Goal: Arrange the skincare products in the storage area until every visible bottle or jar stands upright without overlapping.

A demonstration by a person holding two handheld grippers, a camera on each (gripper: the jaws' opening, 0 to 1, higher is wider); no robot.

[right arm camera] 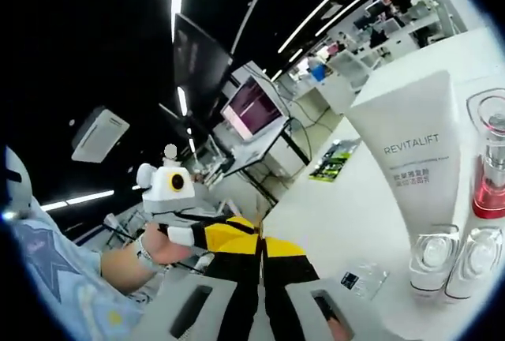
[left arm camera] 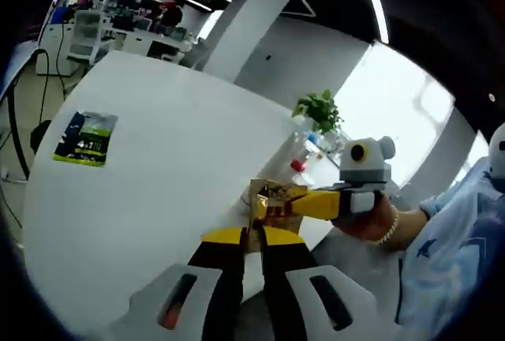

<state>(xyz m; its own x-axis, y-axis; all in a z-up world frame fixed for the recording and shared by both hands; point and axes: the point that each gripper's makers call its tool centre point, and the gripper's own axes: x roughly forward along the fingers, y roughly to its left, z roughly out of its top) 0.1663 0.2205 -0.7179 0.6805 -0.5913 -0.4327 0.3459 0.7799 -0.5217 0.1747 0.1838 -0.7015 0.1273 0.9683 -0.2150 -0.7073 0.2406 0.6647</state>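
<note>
One white matte REVITALIFT tube (right arm camera: pixel 417 167) and three clear glossy bottles (right arm camera: pixel 461 258) are standing on the white table (right arm camera: pixel 347 222). Left gripper (left arm camera: pixel 254 234) and right gripper (right arm camera: pixel 260 240) jaws are sitting closed, holding nothing.

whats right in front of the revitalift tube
In the right gripper view, two small clear capped bottles stand at the foot of the REVITALIFT tube, covering its lower right end. A red-and-clear bottle stands beside it. What lies behind the tube is hidden.

Black-and-yellow gripper (left arm camera: pixel 254 234) jaws on grey bases; light-blue patterned sleeve (left arm camera: pixel 446 238); pearl bracelet (left arm camera: pixel 388 226).
</note>
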